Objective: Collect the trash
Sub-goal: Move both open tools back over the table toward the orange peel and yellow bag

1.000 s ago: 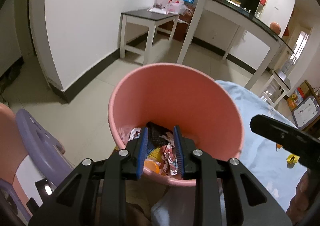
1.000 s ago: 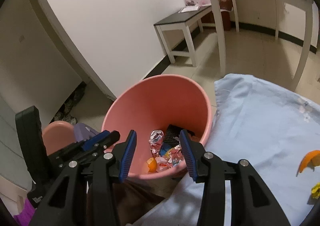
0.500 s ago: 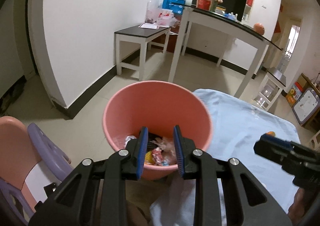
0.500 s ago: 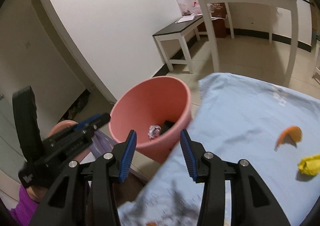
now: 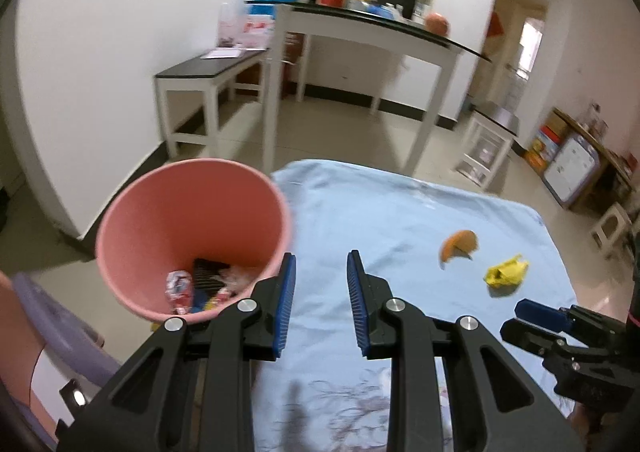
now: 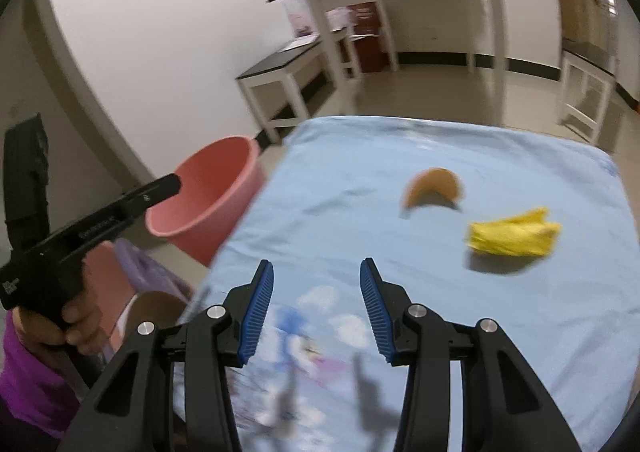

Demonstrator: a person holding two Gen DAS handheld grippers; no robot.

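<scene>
Both grippers over the bed now, nothing in either: left gripper (image 5: 321,298) jaws apart w/ ribbed blue pads, empty; right gripper (image 6: 317,306) same, spread wider, empty. Below them a soft light-blue sheet (image 5: 360,212), printed w/ a faint cartoon pattern near the bottom. Trash left on it: a curved orange peel (image 6: 434,186), matte, crescent-shaped, and just beside it a crumpled yellow wrapper (image 6: 512,236), both ahead-right of the right gripper, untouched. Smooth round pink plastic bin (image 5: 192,236) sits at the sheet's left edge. Left cam looks down into it: crinkly foil wrappers, a dark ribbed piece at the bottom. Right cam only gets its rim + outer wall, but shows the hand (image 6: 80,322) gripping the left tool's handle, purple sleeve.
</scene>
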